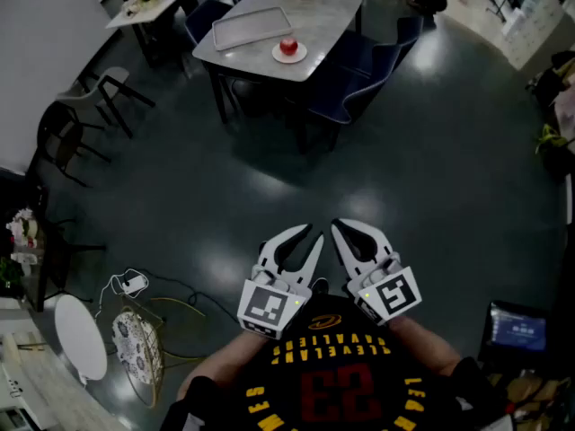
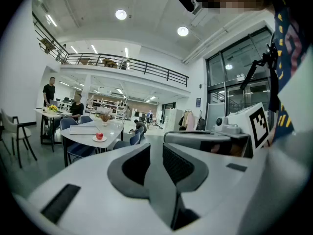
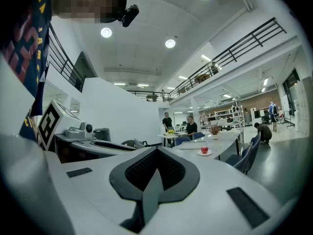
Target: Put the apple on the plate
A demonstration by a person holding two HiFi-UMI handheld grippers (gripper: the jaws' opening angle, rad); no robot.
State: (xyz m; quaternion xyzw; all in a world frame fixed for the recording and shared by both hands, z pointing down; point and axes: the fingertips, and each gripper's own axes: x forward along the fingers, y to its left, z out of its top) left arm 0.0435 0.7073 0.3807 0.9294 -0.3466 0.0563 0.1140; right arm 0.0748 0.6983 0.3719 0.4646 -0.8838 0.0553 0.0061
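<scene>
**Current state.** The apple (image 1: 288, 47) rests on the plate (image 1: 289, 55), near the bench (image 1: 332, 7) edge that faces the person. It sits just beside the nearest corner of the tray (image 1: 252, 27). As things lie, the placement looks complete. Both tools are held close to the person's body over the floor, well apart from the bench.

**Gripper condition.**
- Left hand-held gripper (image 1: 310, 233): a narrow gap shows between the pads, with nothing in it.
- Right hand-held gripper (image 1: 337, 226): the pads meet at the tips, with nothing held.

**Handling properties (judged).**
- The apple is likely firm and of moderate weight, and it should not deform under a light clamp.
- The skin is probably smooth and may slip on a shallow bite.
- The round body can roll on the plate if nudged from one side.
- Excess clamping force could bruise the flesh.

**Recommended hold, should repositioning be needed.** Open the jaws wider than the fruit. Close across its widest band from opposite sides, clear of the plate rim.
</scene>
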